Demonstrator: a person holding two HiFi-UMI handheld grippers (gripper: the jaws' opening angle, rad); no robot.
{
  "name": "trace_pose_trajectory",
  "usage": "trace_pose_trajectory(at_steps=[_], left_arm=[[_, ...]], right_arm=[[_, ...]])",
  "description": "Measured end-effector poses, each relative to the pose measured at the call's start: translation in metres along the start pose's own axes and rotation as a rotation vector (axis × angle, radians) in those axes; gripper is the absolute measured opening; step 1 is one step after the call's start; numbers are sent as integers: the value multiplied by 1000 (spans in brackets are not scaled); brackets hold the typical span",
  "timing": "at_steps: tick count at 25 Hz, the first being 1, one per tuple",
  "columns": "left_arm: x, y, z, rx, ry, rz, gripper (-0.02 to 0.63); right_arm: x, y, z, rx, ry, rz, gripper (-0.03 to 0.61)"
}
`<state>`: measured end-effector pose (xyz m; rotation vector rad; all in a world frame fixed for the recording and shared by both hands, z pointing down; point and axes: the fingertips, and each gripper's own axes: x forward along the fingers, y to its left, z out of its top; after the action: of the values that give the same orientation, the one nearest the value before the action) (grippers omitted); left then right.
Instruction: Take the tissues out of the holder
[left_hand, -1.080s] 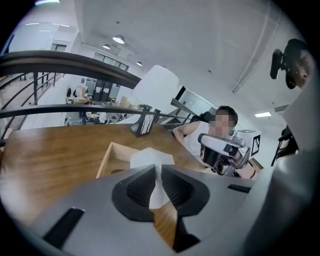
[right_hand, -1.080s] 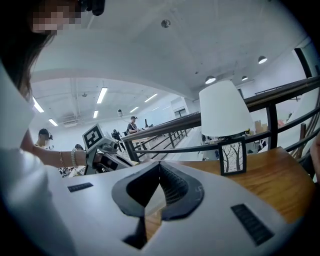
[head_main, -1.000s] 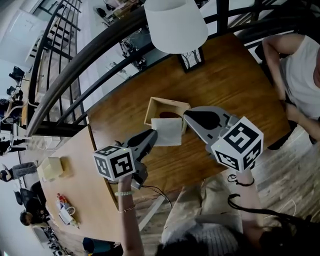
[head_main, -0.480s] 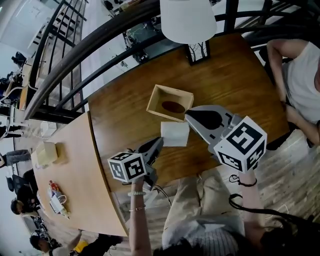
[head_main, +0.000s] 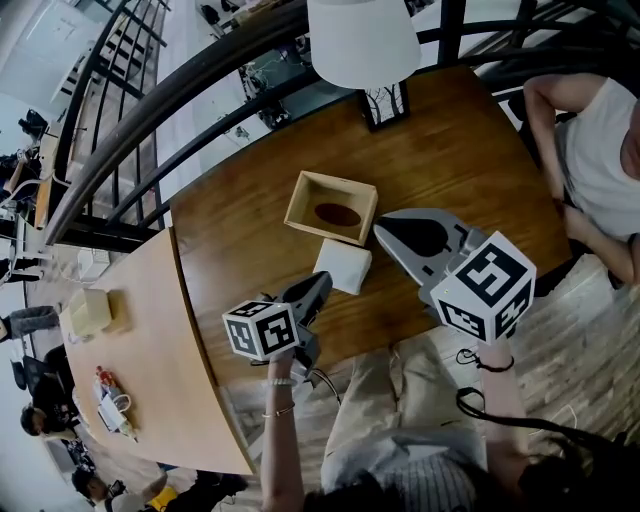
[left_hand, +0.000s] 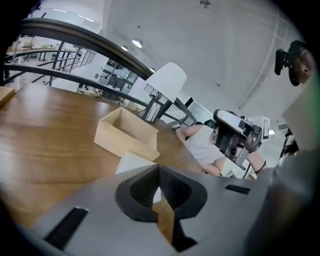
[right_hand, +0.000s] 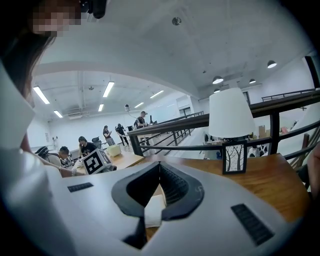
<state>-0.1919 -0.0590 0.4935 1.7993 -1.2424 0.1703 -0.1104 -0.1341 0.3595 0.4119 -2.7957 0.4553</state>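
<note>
The light wooden holder (head_main: 331, 207) stands open-topped on the dark wood table (head_main: 230, 230), its inside bare down to a dark oval in the bottom. A white stack of tissues (head_main: 343, 266) lies flat on the table just in front of it. My left gripper (head_main: 323, 282) sits near the stack's left corner, shut with nothing between its jaws. In the left gripper view the holder (left_hand: 127, 134) and tissues (left_hand: 131, 162) lie beyond the closed tips (left_hand: 159, 167). My right gripper (head_main: 381, 230) hovers right of the stack, jaws together and empty, with the tissues (right_hand: 155, 210) showing below them.
A white-shaded lamp (head_main: 362, 40) and a small picture frame (head_main: 385, 103) stand at the table's far side by a black railing. A seated person (head_main: 600, 150) is at the right edge. A lighter table (head_main: 150, 400) adjoins on the left with small items.
The tissue stack, lifted beside the holder at my left gripper's tip one second ago, now lies flat on the table. The left gripper has drawn back and down from it. The right gripper has stayed put.
</note>
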Motion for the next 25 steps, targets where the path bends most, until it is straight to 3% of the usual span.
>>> trace_pose_trajectory(at_steps=[2, 7, 12, 19, 25], left_arm=[[-6, -10, 12, 50, -57, 0, 8], [-28, -48, 56, 293, -245, 14, 8], [-56, -82, 90, 451, -386, 64, 8], [-82, -124, 116, 576, -550, 40, 8], [-91, -141, 114, 686, -575, 21, 8]], right_arm=[[-1, 0, 2, 3, -8, 2, 12], [3, 9, 13, 1, -42, 39, 12], [6, 23, 25, 6, -80, 85, 12], [3, 39, 30, 14, -123, 128, 12], [1, 53, 30, 8, -132, 120, 12]])
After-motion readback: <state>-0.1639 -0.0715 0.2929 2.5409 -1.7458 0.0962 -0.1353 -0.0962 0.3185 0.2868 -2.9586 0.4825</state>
